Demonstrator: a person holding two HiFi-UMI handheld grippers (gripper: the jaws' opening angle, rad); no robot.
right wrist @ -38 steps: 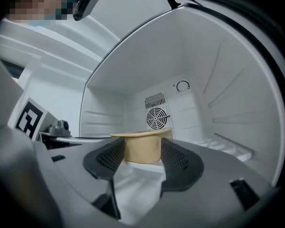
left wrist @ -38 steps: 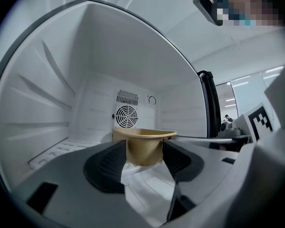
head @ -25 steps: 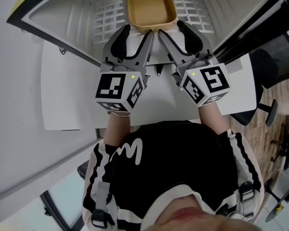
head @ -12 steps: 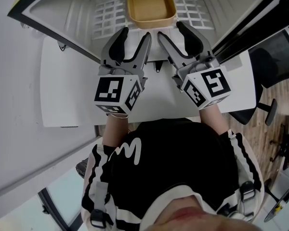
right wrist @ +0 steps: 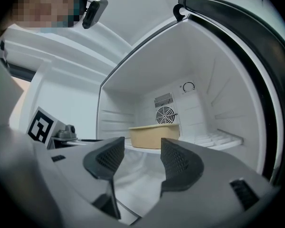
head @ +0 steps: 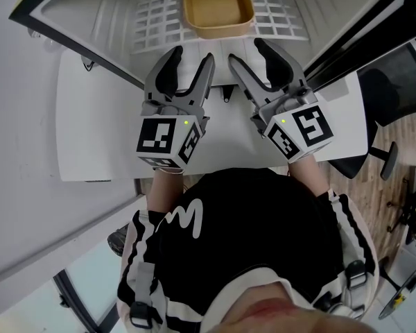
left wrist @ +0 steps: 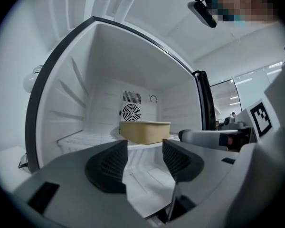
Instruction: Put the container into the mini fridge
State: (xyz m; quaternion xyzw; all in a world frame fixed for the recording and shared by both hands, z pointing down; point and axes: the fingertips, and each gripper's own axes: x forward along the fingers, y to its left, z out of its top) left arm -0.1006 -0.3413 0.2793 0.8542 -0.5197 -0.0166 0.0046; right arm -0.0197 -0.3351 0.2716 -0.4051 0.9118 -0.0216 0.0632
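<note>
Already the tan container (head: 217, 7) rests on the fridge shelf (head: 152, 19); left gripper (head: 191, 55) and right gripper (head: 247, 53), fingers apart and empty, should withdraw straight back.

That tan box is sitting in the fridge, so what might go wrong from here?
The container sits near the front edge of the wire shelf, so a nudge might tip it off. The left gripper and right gripper, both open, hover close in front and could bump it.
</note>
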